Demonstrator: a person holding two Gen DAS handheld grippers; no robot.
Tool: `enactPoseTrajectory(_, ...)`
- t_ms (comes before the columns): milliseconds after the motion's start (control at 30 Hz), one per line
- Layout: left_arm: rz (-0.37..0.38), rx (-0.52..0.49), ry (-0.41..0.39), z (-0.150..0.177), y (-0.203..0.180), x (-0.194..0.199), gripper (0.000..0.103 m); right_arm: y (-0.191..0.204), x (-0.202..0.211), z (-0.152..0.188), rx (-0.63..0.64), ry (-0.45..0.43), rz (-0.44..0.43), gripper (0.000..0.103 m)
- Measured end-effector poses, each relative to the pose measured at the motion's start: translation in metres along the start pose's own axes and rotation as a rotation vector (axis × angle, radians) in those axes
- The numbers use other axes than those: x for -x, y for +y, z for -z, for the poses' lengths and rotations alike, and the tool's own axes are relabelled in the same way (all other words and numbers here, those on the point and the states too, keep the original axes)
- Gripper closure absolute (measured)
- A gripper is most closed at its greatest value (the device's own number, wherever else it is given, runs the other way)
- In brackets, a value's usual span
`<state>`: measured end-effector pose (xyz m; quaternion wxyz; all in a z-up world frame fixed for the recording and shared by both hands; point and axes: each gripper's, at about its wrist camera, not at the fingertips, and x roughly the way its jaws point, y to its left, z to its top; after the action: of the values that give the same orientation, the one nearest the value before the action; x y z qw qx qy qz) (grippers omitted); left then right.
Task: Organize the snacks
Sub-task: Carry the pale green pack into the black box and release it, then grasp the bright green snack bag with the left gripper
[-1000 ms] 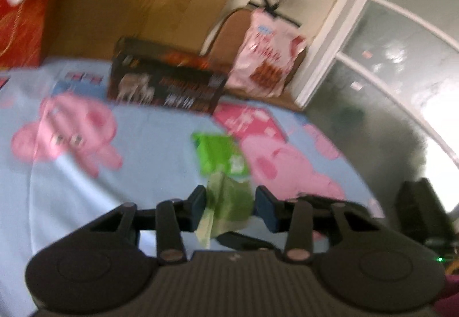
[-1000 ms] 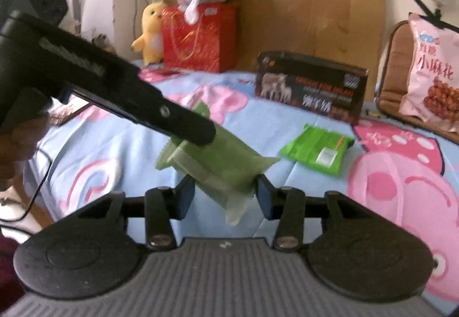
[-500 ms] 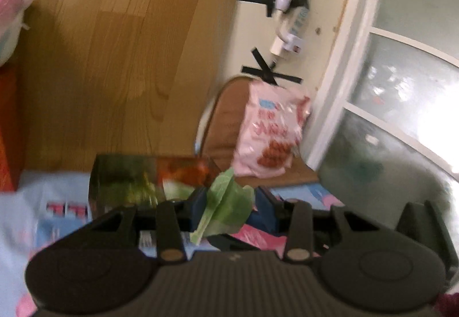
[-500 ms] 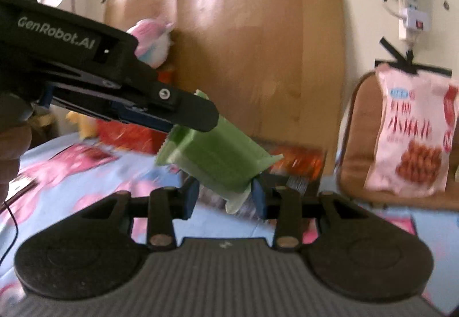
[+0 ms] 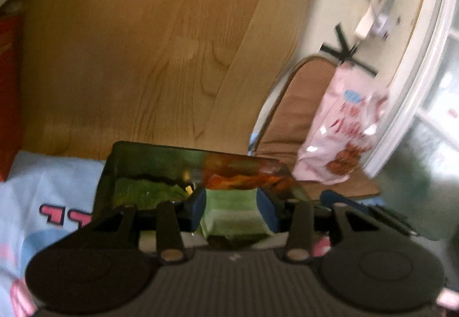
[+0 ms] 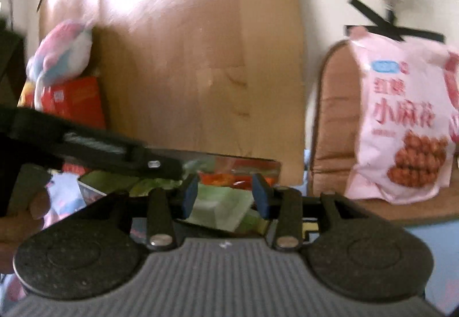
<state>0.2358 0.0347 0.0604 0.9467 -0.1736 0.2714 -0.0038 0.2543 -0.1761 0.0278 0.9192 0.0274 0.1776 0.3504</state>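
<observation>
A green snack packet [image 5: 232,212] sits between the blue pads of my left gripper [image 5: 231,209], which is shut on it. The same packet [image 6: 219,209] also lies between the pads of my right gripper [image 6: 225,199], shut on it too. Both hold it just above a dark snack box [image 5: 160,173] with a glossy top, at the back of the bed. The box shows in the right wrist view [image 6: 243,169] behind the packet. My left gripper's finger [image 6: 120,153] crosses the right wrist view from the left.
A pink snack bag [image 6: 404,127] leans on a brown cushion [image 6: 335,127] at the right. A wooden board [image 5: 137,53] stands behind the box. A red bag [image 6: 77,100] and plush toy [image 6: 63,50] sit at the left. The sheet [image 5: 43,188] is light blue.
Both grippers have carried the green packet forward from above the sheet to just over the dark box. The second green packet on the sheet has left view.
</observation>
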Motion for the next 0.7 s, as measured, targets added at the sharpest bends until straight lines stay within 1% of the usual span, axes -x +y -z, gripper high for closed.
enactPoseTrajectory(67, 0.028, 0.017, 0.003, 0.006, 0.002, 0.019, 0.063, -0.013, 0.013, 0.001, -0.072, 0.009, -0.018, 0.056)
enactPoseTrajectory(133, 0.047, 0.028, 0.035, 0.024, 0.002, 0.034, 0.062, -0.024, 0.030, 0.011, -0.146, 0.055, -0.043, 0.055)
enactPoseTrajectory(200, 0.074, 0.039, 0.094, 0.048, -0.001, 0.042, 0.062, -0.031, 0.043, 0.027, -0.206, 0.127, -0.068, 0.056)
enactPoseTrajectory(300, 0.101, 0.054, 0.174, 0.079, -0.005, 0.042, 0.062, -0.031, 0.060, 0.053, -0.249, 0.206, -0.085, 0.056)
enactPoseTrajectory(367, 0.117, 0.086, 0.227, 0.094, -0.007, 0.037, 0.062, -0.024, 0.070, 0.066, -0.249, 0.240, -0.104, 0.056)
enactPoseTrajectory(433, 0.161, 0.130, 0.278, 0.107, -0.009, 0.030, 0.062, -0.015, 0.079, 0.076, -0.246, 0.262, -0.115, 0.056)
enactPoseTrajectory(467, 0.171, 0.139, 0.296, 0.113, -0.010, 0.026, 0.065, -0.010, 0.082, 0.081, -0.247, 0.276, -0.126, 0.056)
enactPoseTrajectory(500, 0.167, 0.130, 0.280, 0.118, -0.013, 0.028, 0.065, -0.004, 0.087, 0.084, -0.238, 0.269, -0.136, 0.057)
enactPoseTrajectory(567, 0.164, 0.112, 0.288, 0.121, -0.019, 0.032, 0.078, 0.009, 0.092, 0.084, -0.197, 0.264, -0.148, 0.069)
enactPoseTrajectory(600, 0.160, 0.126, 0.299, 0.124, -0.019, 0.034, 0.077, 0.015, 0.095, 0.084, -0.187, 0.261, -0.146, 0.073)
enactPoseTrajectory(633, 0.154, 0.129, 0.296, 0.126, -0.019, 0.038, 0.077, 0.018, 0.096, 0.083, -0.177, 0.263, -0.137, 0.072)
enactPoseTrajectory(700, 0.139, 0.126, 0.293, 0.132, -0.019, 0.051, 0.078, 0.025, 0.101, 0.085, -0.170, 0.266, -0.146, 0.072)
